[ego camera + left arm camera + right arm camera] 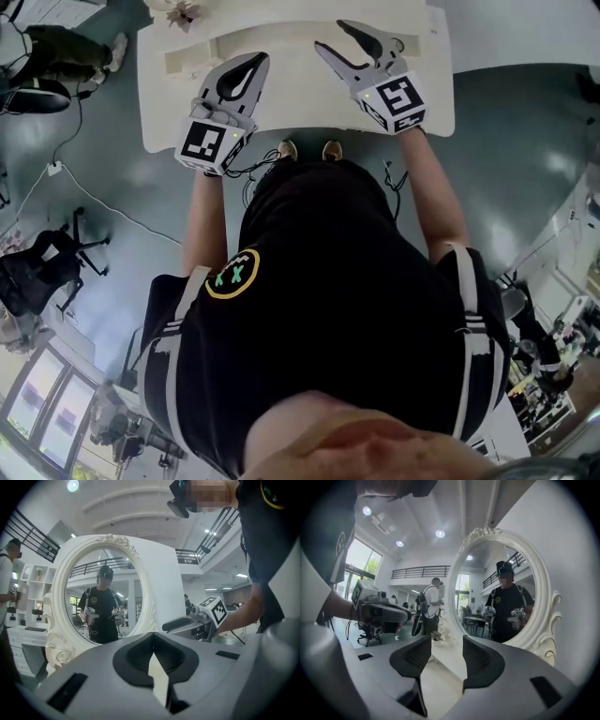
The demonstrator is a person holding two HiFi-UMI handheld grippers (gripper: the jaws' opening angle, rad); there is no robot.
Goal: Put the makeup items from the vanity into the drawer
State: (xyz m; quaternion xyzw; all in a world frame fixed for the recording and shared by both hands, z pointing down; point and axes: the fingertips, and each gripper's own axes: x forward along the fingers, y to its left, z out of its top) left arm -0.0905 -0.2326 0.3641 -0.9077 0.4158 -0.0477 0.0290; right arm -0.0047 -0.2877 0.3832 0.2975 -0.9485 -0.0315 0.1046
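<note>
1 mirror (105, 602) face-on in gripper views, left gripper (153, 639) clenched, right gripper (446, 645) released

**No Words or Numbers to Read**

No word, brand or number can be read in any view. The black shirt (328, 281) carries a round yellow-ringed badge (232, 273) with two green crosses, like X X. The left marker cube (210, 142) and the right marker cube (400, 101) bear only black-and-white square patterns, not letters. In the mirror (136, 573) the badge is too small to read.
</note>
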